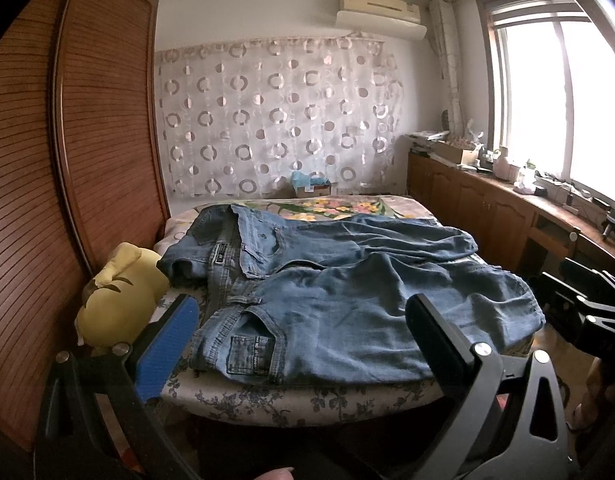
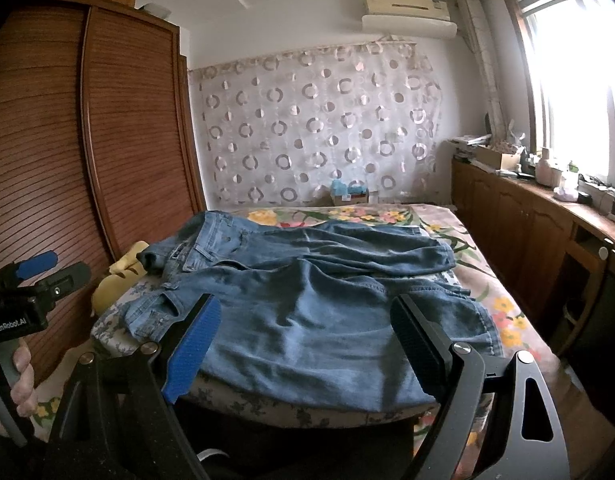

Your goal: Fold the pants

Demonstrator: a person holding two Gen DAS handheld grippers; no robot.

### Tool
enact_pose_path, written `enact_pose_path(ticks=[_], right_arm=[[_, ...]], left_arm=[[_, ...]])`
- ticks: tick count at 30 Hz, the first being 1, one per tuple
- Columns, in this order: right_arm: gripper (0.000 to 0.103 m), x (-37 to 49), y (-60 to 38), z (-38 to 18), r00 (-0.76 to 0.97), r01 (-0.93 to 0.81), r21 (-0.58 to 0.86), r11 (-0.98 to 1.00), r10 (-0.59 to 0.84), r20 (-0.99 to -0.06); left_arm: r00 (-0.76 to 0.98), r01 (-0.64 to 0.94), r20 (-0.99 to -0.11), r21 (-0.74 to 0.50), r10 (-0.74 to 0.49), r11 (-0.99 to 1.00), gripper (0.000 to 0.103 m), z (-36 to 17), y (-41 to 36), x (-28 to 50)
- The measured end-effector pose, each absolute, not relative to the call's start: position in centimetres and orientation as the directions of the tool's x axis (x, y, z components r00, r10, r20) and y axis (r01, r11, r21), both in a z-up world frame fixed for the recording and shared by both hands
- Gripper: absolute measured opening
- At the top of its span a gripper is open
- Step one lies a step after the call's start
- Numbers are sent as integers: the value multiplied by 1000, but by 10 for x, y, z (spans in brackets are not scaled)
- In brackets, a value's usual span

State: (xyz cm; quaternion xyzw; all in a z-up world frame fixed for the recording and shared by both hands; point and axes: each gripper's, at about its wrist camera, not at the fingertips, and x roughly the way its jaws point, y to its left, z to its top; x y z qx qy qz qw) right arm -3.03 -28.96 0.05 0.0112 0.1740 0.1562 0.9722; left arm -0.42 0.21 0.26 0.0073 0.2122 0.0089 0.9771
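Note:
Blue denim pants (image 1: 339,288) lie spread and rumpled on the bed, waistband to the left, legs running right; they also show in the right wrist view (image 2: 307,300). My left gripper (image 1: 303,320) is open and empty, held just before the near bed edge over the waist end. My right gripper (image 2: 307,316) is open and empty, in front of the near leg. The right gripper's body shows at the right edge of the left view (image 1: 583,304); the left one shows at the left of the right view (image 2: 31,292).
The bed (image 1: 291,400) has a floral cover. A yellow plush toy (image 1: 115,300) lies at its left, next to a wooden wardrobe (image 1: 67,160). Low wooden cabinets (image 2: 547,236) with clutter run under the window on the right. A box (image 1: 311,186) sits behind the bed.

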Motion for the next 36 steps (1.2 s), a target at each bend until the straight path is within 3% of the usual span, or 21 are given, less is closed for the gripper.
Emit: enact_pose_path(ticks=[36], right_arm=[[88,-33,-288,2,896,-299,75,951,307,-320]], left_arm=[[914,-10,-405,16,15,1000,103,6,-1,-8]])
